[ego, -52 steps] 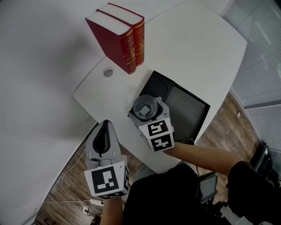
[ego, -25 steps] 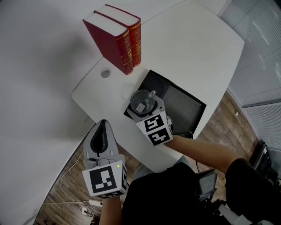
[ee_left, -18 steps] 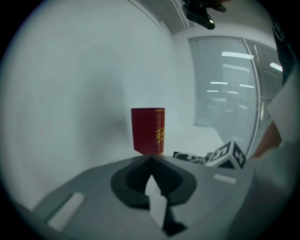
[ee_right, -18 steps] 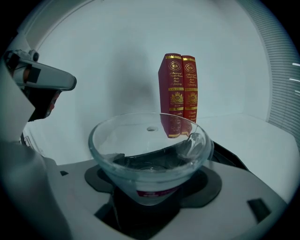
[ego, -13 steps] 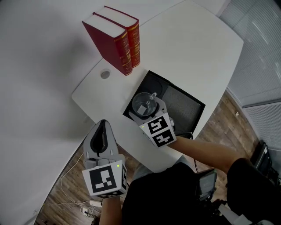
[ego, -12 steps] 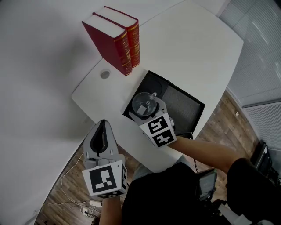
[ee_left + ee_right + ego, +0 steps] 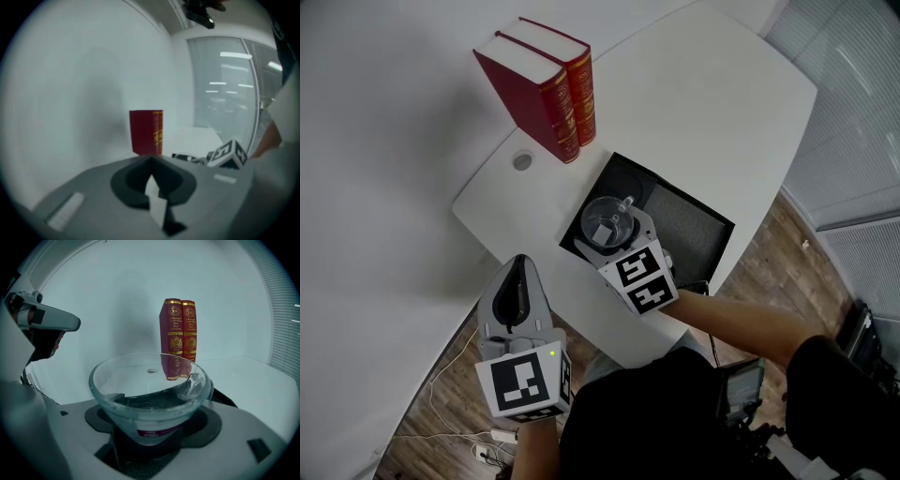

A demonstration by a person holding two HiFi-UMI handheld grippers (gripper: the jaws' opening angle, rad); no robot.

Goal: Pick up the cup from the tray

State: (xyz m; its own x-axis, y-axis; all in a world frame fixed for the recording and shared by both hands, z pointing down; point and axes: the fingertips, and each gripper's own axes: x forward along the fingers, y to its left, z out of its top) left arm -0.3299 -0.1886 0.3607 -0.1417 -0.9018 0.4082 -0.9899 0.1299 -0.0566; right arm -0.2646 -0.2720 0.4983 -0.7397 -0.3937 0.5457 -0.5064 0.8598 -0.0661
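Note:
A clear glass cup (image 7: 605, 221) sits between the jaws of my right gripper (image 7: 610, 234), which is shut on its base above the near left part of the black tray (image 7: 713, 251). In the right gripper view the cup (image 7: 150, 387) fills the middle, its bowl wide above my right gripper (image 7: 151, 439), with a tray edge (image 7: 224, 399) just behind. My left gripper (image 7: 520, 274) hangs off the table's near left edge, jaws together and nothing in them; the left gripper view shows the same left gripper (image 7: 151, 165) pointed at the books.
Two red books (image 7: 546, 89) stand upright at the table's far left, also seen as books (image 7: 179, 336) behind the cup. A round cable hole (image 7: 522, 161) lies near them. The white table (image 7: 703, 103) stretches to the far right. Wood floor and cables lie below left.
My right gripper with the cup has shifted only slightly over the tray's near left corner. The left gripper has stayed where it was.

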